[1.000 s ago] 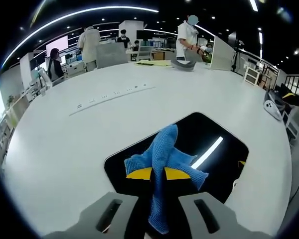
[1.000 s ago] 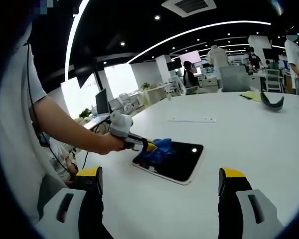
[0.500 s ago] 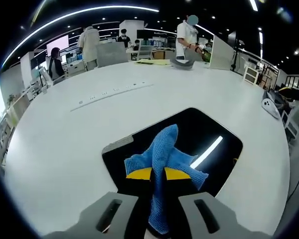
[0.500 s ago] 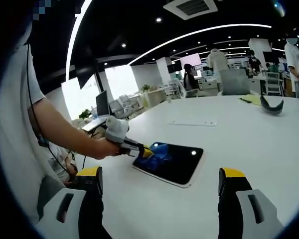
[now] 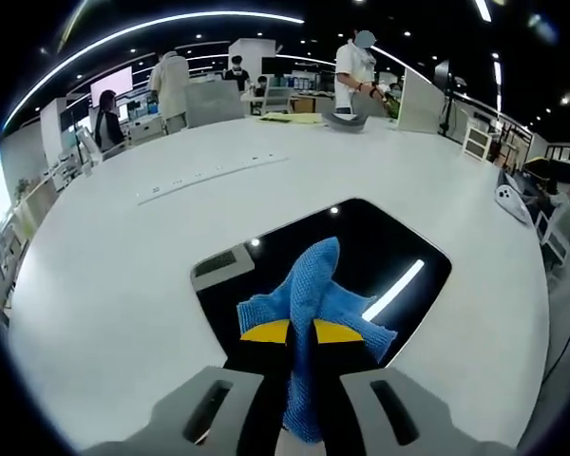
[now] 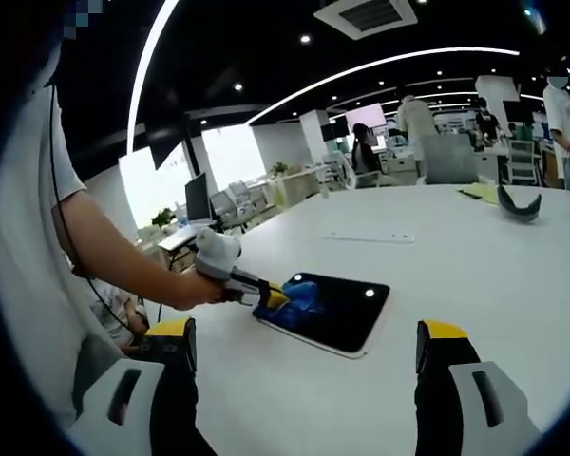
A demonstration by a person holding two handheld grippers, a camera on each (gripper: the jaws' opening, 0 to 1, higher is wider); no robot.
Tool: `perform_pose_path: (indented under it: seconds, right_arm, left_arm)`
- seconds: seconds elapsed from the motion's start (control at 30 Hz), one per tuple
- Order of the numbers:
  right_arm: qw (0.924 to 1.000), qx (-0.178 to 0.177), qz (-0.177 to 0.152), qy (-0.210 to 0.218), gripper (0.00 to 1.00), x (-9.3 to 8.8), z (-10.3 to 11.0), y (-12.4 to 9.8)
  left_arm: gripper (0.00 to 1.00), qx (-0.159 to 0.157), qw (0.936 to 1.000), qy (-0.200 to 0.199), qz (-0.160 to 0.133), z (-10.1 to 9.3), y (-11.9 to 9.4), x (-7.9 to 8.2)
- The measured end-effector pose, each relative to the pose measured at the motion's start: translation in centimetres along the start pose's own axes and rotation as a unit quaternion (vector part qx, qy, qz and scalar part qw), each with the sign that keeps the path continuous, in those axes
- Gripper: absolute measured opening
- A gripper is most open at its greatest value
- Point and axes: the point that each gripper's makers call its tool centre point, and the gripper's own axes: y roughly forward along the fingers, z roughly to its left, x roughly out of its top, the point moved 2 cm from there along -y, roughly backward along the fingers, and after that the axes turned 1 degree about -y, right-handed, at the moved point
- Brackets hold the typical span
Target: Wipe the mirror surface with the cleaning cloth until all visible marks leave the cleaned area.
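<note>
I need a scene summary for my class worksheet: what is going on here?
A person is wiping a dark mirror lying flat on a white table. The left tongs are shut on a blue cloth pressed against the mirror's near end. The right tongs hang open above the table, holding nothing.

Both views are bright and evenly lit from long ceiling strip lights, which the fisheye bends into arcs across the top of the frame. The white tabletop shows soft glare and almost no shadows. The dark mirror reflects a sharp light streak and small spots. Edges curve strongly, and distant background figures are slightly soft.
</note>
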Motion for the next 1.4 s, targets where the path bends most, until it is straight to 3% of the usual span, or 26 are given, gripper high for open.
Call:
perform_pose_path:
  seconds: [1.4]
  right_arm:
    - [0.9999,0.005,-0.002,-0.011,0.96,0.1,1.3,-0.7]
  left_arm:
    - [0.05,-0.001,1.0000,-0.005,0.006,-1.6,-2.1,-2.0]
